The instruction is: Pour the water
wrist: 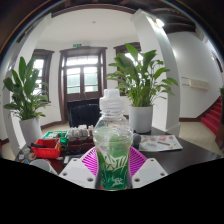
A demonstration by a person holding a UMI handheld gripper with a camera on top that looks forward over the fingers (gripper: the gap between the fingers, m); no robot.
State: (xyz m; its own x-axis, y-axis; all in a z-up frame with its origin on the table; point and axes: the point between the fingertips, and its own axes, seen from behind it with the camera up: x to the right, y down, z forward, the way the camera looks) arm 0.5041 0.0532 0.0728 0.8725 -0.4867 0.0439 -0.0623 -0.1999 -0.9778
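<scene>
A clear plastic bottle (112,140) with a green label and a white cap stands upright between my fingers. My gripper (112,165) is shut on the bottle, the magenta pads (91,160) pressing on its lower body from both sides. The bottle seems lifted slightly above the dark table (185,155). No cup or glass shows clearly in this view.
Beyond the bottle stand two potted leafy plants, one (24,95) at the left and one (142,80) at the right in a white pot. Red and dark items (55,145) lie left of the bottle, papers (160,143) to its right. A wooden door (80,75) is behind.
</scene>
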